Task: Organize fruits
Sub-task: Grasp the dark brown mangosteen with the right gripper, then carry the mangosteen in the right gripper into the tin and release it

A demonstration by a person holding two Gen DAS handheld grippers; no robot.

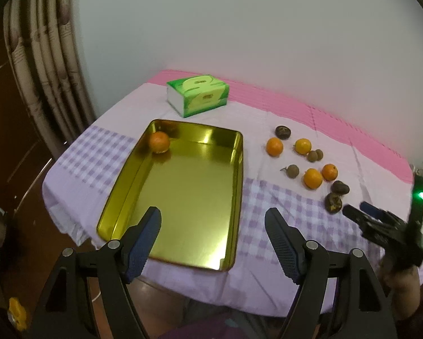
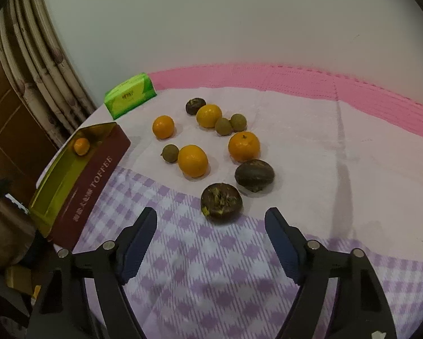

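A gold tin tray (image 1: 183,243) lies on the checked cloth with one orange (image 1: 159,141) in its far left corner. My left gripper (image 1: 213,220) hovers open over the tray's near end, nothing between its fingers. To the right lie several loose fruits: oranges (image 2: 192,160), small brown longans (image 2: 222,126) and dark round fruits (image 2: 221,202). My right gripper (image 2: 210,221) stands open just short of the nearest dark fruit, holding nothing. It also shows at the right edge of the left wrist view as the right gripper (image 1: 358,210).
A green tissue box (image 1: 198,93) stands behind the tray near the wall. The tray's red side (image 2: 93,186) reads TOFFEE. A pink mat (image 2: 352,84) runs along the back. Curtains (image 1: 42,70) hang at the left, past the table's rounded edge.
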